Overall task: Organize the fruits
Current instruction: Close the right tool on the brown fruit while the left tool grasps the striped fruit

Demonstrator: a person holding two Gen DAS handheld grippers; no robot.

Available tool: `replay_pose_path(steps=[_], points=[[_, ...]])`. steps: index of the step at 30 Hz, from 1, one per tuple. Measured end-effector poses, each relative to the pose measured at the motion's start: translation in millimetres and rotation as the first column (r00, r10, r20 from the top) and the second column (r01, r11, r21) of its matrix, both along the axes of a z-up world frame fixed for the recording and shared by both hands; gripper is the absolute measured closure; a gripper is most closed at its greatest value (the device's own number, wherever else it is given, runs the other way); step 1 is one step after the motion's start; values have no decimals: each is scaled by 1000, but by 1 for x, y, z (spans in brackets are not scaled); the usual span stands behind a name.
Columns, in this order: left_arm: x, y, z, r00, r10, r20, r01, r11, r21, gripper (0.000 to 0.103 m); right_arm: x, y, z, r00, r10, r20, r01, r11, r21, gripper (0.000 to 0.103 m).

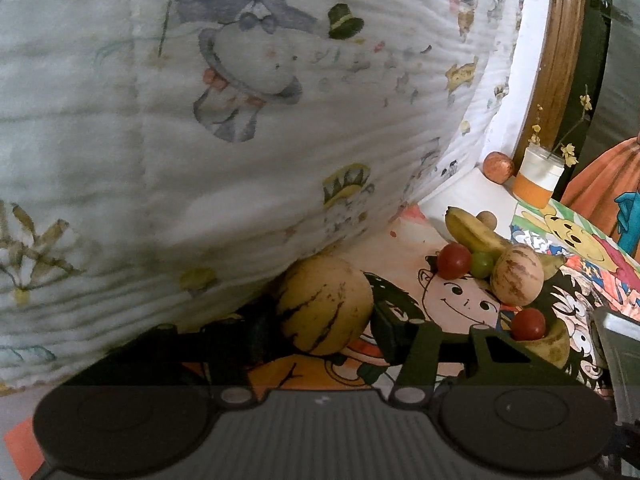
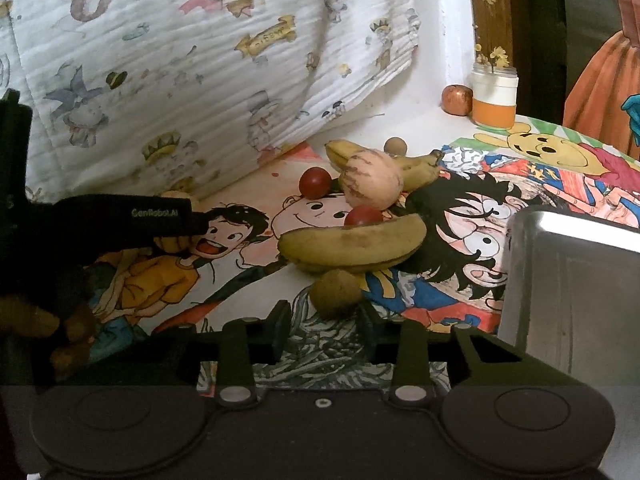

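Observation:
In the left wrist view my left gripper [image 1: 326,320] is shut on a yellow striped melon [image 1: 325,305] that sits against the white quilt. Beyond lie a second striped melon [image 1: 517,276], two red tomatoes [image 1: 453,261], a green fruit [image 1: 481,265] and bananas [image 1: 472,230]. In the right wrist view my right gripper [image 2: 323,326] is open, its jaws either side of a brown kiwi [image 2: 335,293]. Just past it lie a banana [image 2: 352,245], a tomato [image 2: 362,216], the striped melon [image 2: 370,180] and another tomato [image 2: 315,182]. The left gripper's body [image 2: 120,220] shows at left.
A cartoon-print cloth [image 2: 460,216] covers the surface. A white printed quilt [image 1: 200,140] rises at left. A metal tray [image 2: 568,280] stands at right. An orange-and-white jar [image 2: 494,98] with flowers, a reddish fruit [image 2: 457,99] and a small brown ball [image 2: 395,146] sit at the back.

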State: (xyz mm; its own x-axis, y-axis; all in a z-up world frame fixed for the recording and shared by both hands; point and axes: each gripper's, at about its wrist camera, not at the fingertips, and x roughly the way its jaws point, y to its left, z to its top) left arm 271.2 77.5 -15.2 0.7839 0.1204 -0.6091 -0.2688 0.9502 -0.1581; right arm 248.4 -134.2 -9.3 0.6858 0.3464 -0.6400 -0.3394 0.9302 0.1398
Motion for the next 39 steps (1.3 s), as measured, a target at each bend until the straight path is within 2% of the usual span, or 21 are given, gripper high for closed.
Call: replay_pose_path(steps=[2,6,18,21,26,33,39], points=[[-1,-1,0,1000,-3,0,3,1000,-1,46,2,-1,0,1000,-6,-3,6,1000,6,72],[-7,-5,1,1000,-27,-7,28,1000,9,47,6,-3,2,1000,-14,-20,14,1000,21,72],[-18,-13,3,998,-60,-10,60,998,7,47,20,3,2,1000,-12,-22,12,1000,-20,66],[-20,-15,4,998,-68,-11,68,998,6,47,22,1,2,1000,-18,-17,18,1000,-5,71],[-25,-19,5,997,-79,-15,79,997,-4,47,16,-6,6,1000,-20,3,20,999,34,72],[-37,-31,9,995,-97,-23,97,995,-13,47,-7,-36,24,998,-53,42,49,995,89,72],[-52,-52,19,991,-132,6,132,991,-22,47,-27,-72,36,993,-101,65,93,989,115,72]])
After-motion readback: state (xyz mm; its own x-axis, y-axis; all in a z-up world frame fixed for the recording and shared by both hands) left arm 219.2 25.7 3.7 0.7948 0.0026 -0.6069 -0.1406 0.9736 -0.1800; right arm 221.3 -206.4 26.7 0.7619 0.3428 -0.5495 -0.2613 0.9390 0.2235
